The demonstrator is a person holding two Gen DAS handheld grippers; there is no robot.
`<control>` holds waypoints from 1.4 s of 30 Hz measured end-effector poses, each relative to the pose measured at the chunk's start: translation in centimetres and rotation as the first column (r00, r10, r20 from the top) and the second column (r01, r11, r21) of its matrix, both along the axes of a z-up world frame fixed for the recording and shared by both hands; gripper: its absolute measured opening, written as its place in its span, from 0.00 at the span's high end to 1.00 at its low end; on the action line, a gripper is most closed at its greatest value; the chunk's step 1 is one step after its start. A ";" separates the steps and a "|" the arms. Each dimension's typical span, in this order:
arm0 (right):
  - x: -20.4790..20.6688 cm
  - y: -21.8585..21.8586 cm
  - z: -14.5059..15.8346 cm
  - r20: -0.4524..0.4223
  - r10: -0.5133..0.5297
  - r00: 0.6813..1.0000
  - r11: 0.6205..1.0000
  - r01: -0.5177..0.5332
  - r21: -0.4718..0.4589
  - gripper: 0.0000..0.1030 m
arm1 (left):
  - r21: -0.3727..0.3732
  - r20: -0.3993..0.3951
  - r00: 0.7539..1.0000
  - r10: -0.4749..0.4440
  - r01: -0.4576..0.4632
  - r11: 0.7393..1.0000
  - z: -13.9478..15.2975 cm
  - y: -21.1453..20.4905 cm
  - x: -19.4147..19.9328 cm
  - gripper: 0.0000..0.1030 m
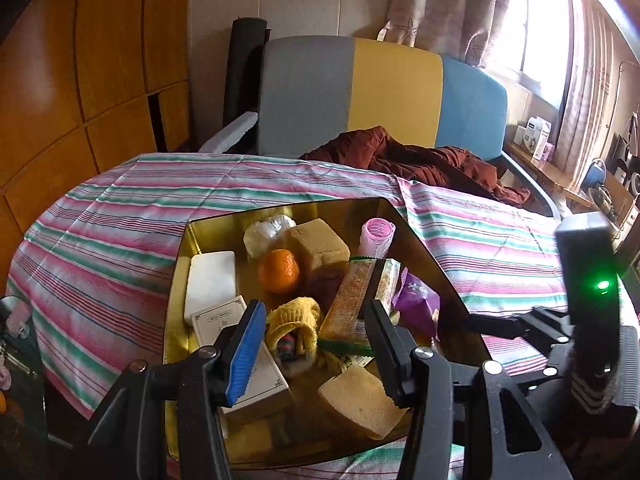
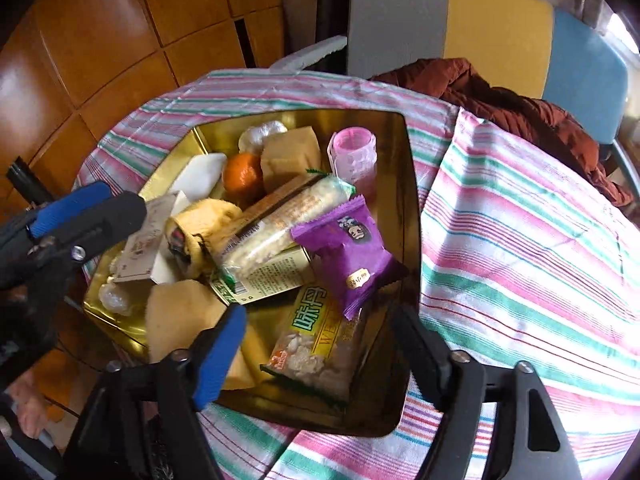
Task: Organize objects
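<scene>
A gold tin [image 2: 404, 216] is seen at the centre of both views, set on a table covered by a striped cloth [image 2: 520, 240], and it is crowded with small things. An orange [image 2: 240, 174] lies toward the far side of the tin, touching a tan sponge block [image 2: 290, 158], with a pink ribbed bottle [image 2: 354, 152] standing to the right of the block and a white slab [image 2: 200, 174] to the left of the orange. A long cereal bar [image 2: 280, 220] is laid diagonally across the middle, its lower end resting on a green and white carton [image 2: 272, 280]. A purple snack packet [image 2: 352, 248] overlaps the bar's right side, and a clear packet of rice crackers [image 2: 316, 344] lies below it near the tin's near rim. A rolled yellow sock [image 2: 204, 216] sits left of the bar, beside a white card box [image 2: 144, 248]. A second sponge [image 1: 360, 400] is seen at lower centre of the left wrist view. The left gripper [image 1: 316, 320] is held over the near part of the tin with its fingers spread wide and nothing between them. The right gripper [image 2: 320, 328] hangs over the near rim, likewise spread wide and empty. Beyond the table, at the top of both frames, a chair [image 1: 396, 92] in grey, yellow and blue is draped with a rust-red garment [image 1: 420, 160].
</scene>
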State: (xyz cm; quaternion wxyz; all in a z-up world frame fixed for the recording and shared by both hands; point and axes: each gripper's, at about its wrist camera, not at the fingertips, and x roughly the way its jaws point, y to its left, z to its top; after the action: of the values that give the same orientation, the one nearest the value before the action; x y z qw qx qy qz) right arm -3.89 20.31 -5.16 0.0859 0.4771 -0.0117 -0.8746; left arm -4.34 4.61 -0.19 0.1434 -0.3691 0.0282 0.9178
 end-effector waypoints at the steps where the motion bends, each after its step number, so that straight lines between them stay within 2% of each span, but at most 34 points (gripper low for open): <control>1: 0.2 0.0 0.2 -0.008 -0.007 1.000 1.000 0.007 0.002 0.17 | -0.003 -0.001 1.000 0.005 -0.005 1.000 0.0 -0.1 0.1 0.49; 6: 1.6 0.2 1.2 -0.062 -0.064 0.996 0.998 0.065 0.014 0.06 | 0.011 -0.021 1.000 0.021 -0.021 1.000 0.4 -0.4 1.0 0.49; 9: 2.6 0.4 1.9 -0.103 -0.097 0.990 0.995 0.100 0.019 0.02 | -0.020 -0.045 0.998 0.045 -0.046 0.999 0.6 -0.4 1.7 0.45; 12: 4.2 0.7 2.5 -0.172 -0.127 0.977 0.990 0.134 0.031 0.00 | -0.025 -0.058 0.996 0.068 -0.069 0.997 0.9 -0.4 2.3 0.32; 18: 7.2 1.7 2.8 -0.274 -0.220 0.936 0.968 0.243 0.054 0.00 | -0.010 -0.067 0.989 0.131 -0.132 0.991 1.2 -0.7 3.5 0.32; 23: 7.8 3.1 2.5 -0.237 -0.278 0.931 0.954 0.297 0.048 0.00 | -0.017 -0.071 0.983 0.168 -0.170 0.985 1.1 -1.0 3.9 0.32; 33: 8.2 2.0 2.3 -0.226 -0.236 0.945 0.965 0.256 0.063 0.00 | 0.002 -0.060 0.984 0.165 -0.165 0.986 0.8 -1.4 4.4 0.33; 38: 8.1 1.7 2.4 -0.227 -0.233 0.946 0.965 0.254 0.070 0.00 | -0.017 -0.068 0.987 0.149 -0.150 0.988 0.5 -1.1 4.5 0.33; 42: 7.9 1.8 2.4 -0.221 -0.237 0.946 0.964 0.258 0.070 0.00 | -0.028 -0.085 0.986 0.144 -0.146 0.989 0.4 -0.9 4.5 0.41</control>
State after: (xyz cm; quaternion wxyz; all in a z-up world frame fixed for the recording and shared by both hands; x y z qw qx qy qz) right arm 4.05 22.08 -2.80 -0.0472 0.3801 -0.0196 -0.9235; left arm 0.20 3.68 0.20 0.0687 -0.3342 0.0228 0.9397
